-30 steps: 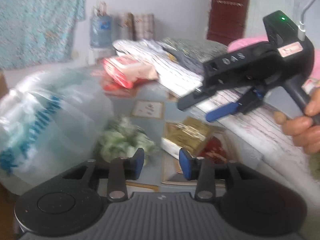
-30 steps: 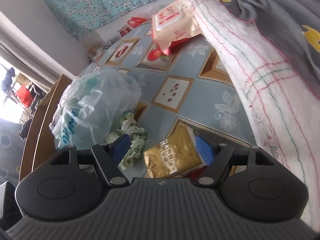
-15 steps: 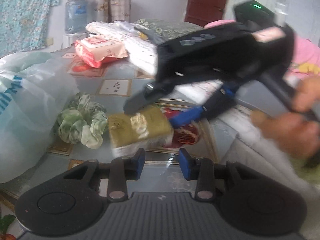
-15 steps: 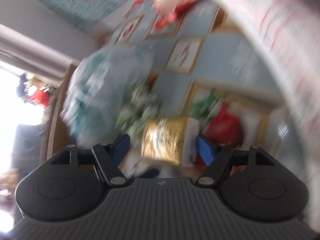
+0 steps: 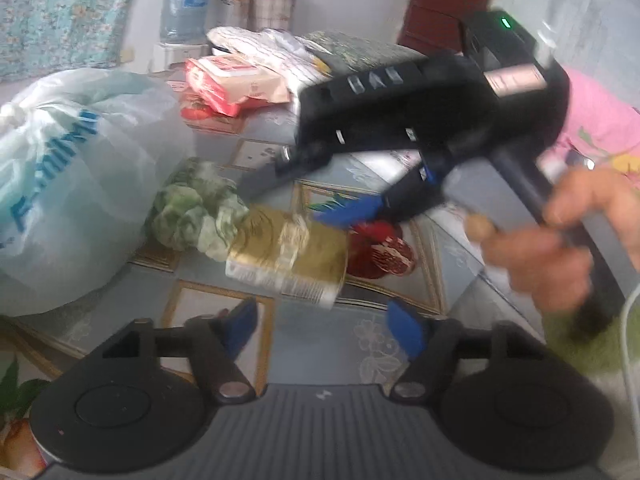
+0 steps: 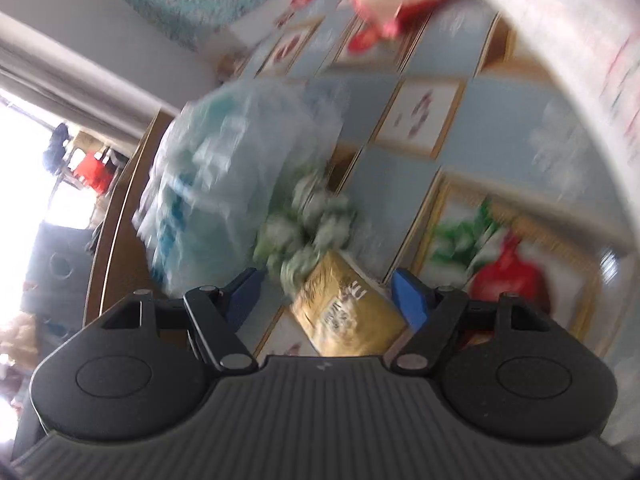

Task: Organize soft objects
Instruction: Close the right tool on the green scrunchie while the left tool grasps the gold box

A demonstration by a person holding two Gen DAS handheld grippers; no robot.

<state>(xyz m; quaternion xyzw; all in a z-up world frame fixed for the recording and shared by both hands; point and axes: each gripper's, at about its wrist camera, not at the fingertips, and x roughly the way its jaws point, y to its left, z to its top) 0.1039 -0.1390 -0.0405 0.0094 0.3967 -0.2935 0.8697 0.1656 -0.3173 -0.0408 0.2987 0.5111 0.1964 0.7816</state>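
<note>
A gold foil packet [image 5: 288, 256] lies on the patterned tablecloth [image 5: 400, 344], touching a green-and-white ruffled cloth bundle [image 5: 196, 212]. My left gripper [image 5: 324, 326] sits just short of the packet; its jaws are opening and nothing is between them. My right gripper [image 5: 304, 196], held by a hand [image 5: 552, 232], hangs over the packet from the right. In the right wrist view, which is blurred, that gripper [image 6: 326, 296] stands open with the gold packet [image 6: 344, 312] showing between its fingers, pads apart from it. The green bundle [image 6: 308, 220] lies just beyond.
A big translucent plastic bag [image 5: 72, 184] with blue lettering fills the left side, against the bundle. A pink-and-white wipes pack [image 5: 232, 80] and folded white cloth [image 5: 272, 48] lie at the back. Pink fabric [image 5: 600, 112] is at the right.
My left gripper's jaws have spread wide. The right gripper has come lower over the gold packet, which now shows larger and between its fingers.
</note>
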